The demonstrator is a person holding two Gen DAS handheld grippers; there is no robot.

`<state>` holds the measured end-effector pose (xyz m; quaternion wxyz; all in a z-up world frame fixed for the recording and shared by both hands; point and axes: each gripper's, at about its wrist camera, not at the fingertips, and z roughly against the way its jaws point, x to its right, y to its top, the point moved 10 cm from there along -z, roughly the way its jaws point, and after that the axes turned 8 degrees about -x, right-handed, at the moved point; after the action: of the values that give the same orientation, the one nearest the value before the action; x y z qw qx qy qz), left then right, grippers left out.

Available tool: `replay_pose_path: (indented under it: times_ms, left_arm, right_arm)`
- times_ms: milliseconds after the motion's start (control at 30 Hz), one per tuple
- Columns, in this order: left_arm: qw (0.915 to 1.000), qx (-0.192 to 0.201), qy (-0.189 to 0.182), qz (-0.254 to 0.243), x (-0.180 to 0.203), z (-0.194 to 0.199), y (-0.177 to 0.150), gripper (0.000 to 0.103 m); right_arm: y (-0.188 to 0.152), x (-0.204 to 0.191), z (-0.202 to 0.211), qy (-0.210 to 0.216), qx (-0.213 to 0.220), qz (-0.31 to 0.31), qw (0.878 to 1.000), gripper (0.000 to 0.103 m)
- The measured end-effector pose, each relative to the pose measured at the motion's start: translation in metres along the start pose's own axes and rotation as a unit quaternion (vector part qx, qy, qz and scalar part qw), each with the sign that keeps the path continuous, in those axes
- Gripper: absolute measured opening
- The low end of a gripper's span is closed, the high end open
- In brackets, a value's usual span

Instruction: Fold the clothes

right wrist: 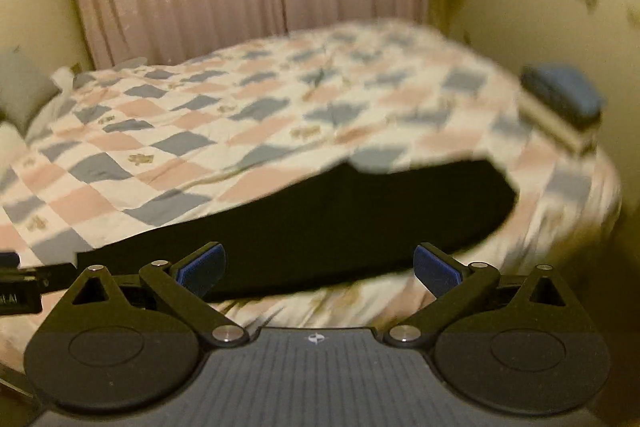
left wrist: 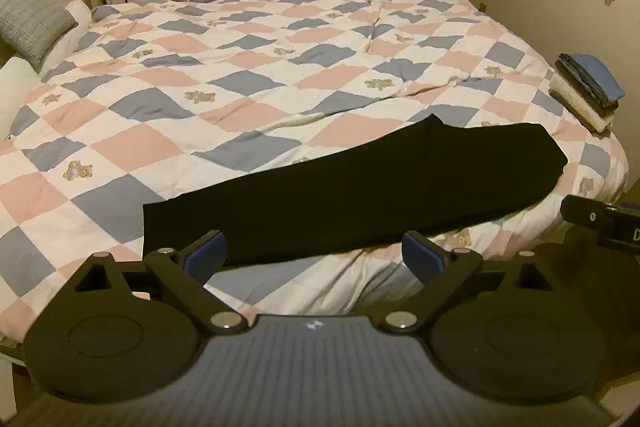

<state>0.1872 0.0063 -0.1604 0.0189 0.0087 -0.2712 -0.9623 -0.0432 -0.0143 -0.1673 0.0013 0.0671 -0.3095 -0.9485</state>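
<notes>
Trousers (left wrist: 352, 195), black and already folded into one long flat strip, lie along the near edge of the bed (left wrist: 280, 67), one end close to the near right corner and the squared end toward the left. Cloth like this looks light, limp and a little slick; it will sag and unfold if lifted by the middle, so I would take it at the two corners of one short end, pinching both layers together, and carry that end over onto the other.

Both tongs hang above the near edge with nothing in them: the left gripper (left wrist: 314, 255) has its blue pads spread wide and empty, and the right gripper (right wrist: 320, 267) is just as wide and empty, clear of the cloth.

A pile (left wrist: 588, 87) of folded clothes, blue on top, sits at the right edge of the bed, well apart from the trousers.

Writing is scant: partial white letters on each gripper's body at the frame edges, cut off and unreadable as a word. The right wrist view is blurred.
</notes>
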Motion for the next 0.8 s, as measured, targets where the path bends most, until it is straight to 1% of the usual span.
replay_pose_path:
  times_ms: [133, 200, 300, 433, 600, 800]
  left_arm:
    - [0.9998, -0.017, 0.007, 0.004, 0.001, 0.006, -0.005, 0.097]
    - [0.9996, -0.027, 0.010, 0.004, 0.004, 0.008, -0.007, 0.098]
    - [0.9992, -0.036, 0.015, 0.004, 0.010, 0.011, -0.007, 0.100]
    - [0.9986, -0.049, 0.016, 0.008, 0.021, 0.007, -0.010, 0.102]
    - [0.9960, -0.081, 0.029, 0.023, 0.032, -0.011, -0.018, 0.102]
    - [0.9937, -0.100, 0.033, 0.038, 0.046, -0.027, -0.022, 0.102]
  right_arm:
    - [-0.010, 0.013, 0.007, 0.012, -0.025, -0.047, 0.999, 0.103]
    - [-0.012, 0.019, 0.011, 0.017, -0.028, -0.059, 0.998, 0.103]
    - [-0.011, 0.027, 0.014, 0.012, -0.035, -0.065, 0.997, 0.103]
    - [-0.007, 0.033, 0.012, 0.004, -0.049, -0.058, 0.997, 0.103]
    - [-0.005, 0.040, -0.005, 0.005, -0.073, -0.040, 0.996, 0.103]
    - [-0.010, 0.049, -0.026, 0.009, -0.102, -0.015, 0.995, 0.103]
